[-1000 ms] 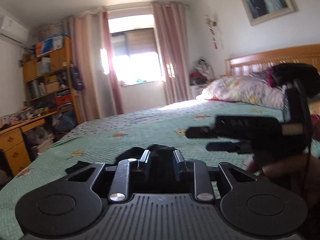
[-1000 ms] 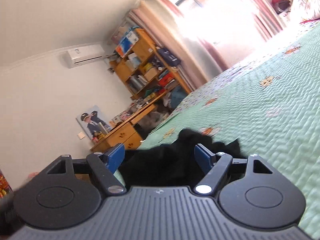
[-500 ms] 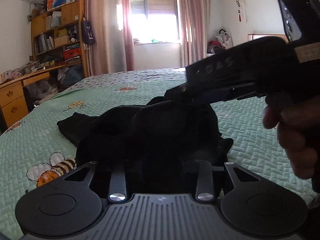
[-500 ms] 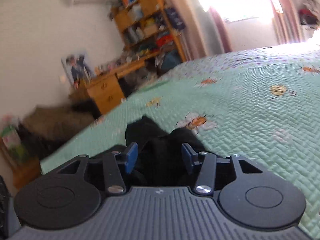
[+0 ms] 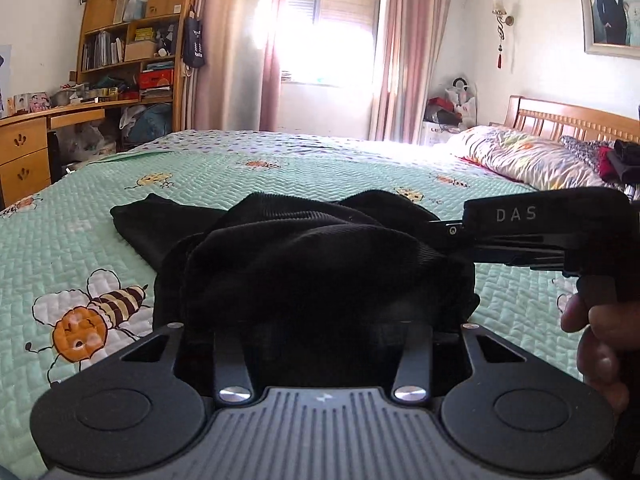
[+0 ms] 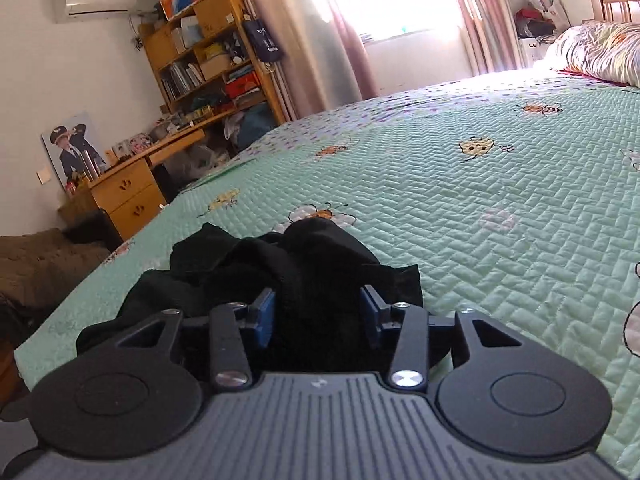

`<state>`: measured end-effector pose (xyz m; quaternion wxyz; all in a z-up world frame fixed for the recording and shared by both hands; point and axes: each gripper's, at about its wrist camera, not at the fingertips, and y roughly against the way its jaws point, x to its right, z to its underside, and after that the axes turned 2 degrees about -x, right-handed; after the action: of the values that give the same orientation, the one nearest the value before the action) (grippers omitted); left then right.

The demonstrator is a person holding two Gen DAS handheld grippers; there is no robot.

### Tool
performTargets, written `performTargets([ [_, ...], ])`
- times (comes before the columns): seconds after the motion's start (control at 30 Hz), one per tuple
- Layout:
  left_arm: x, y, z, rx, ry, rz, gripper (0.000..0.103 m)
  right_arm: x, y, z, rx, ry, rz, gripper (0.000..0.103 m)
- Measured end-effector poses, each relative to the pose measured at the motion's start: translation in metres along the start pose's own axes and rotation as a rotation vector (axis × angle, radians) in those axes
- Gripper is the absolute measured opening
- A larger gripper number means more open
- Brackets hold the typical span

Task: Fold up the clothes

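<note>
Step in hand: gathering the black garment [image 5: 320, 264], bunched on the green quilt [image 5: 80, 240] near the bed's foot edge. Right gripper [image 6: 318, 314]: jaws just closing, blue pads [image 6: 266, 316] pressing a fold. Left gripper [image 5: 320, 328]: jaws just opening; tips buried in cloth, grip not readable. Next, probably: lift and spread flat. Only the left view shows the right tool side-on, headboard [image 5: 560, 116] beyond; right view alone shows the pads

Blown-out window [image 5: 320, 40] glare, fisheye-bent edges
</note>
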<state>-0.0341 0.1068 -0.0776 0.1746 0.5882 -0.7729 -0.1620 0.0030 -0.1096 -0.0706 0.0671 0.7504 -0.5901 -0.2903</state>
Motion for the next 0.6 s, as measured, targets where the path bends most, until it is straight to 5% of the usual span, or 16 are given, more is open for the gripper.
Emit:
performTargets([
  [0.23,-0.012,-0.001,-0.004,0.002,0.056,-0.011,0.046,-0.018,0.015,0.0,0.017,0.09,-0.019,0.045],
  [0.47,-0.015,-0.008,-0.01,-0.004,0.079,-0.015,0.046,-0.032,-0.019,-0.001,-0.048,0.237,0.075,0.018],
  [0.6,-0.016,-0.012,-0.01,-0.01,0.085,-0.02,0.048,-0.046,-0.043,0.003,-0.079,0.327,0.114,0.014],
])
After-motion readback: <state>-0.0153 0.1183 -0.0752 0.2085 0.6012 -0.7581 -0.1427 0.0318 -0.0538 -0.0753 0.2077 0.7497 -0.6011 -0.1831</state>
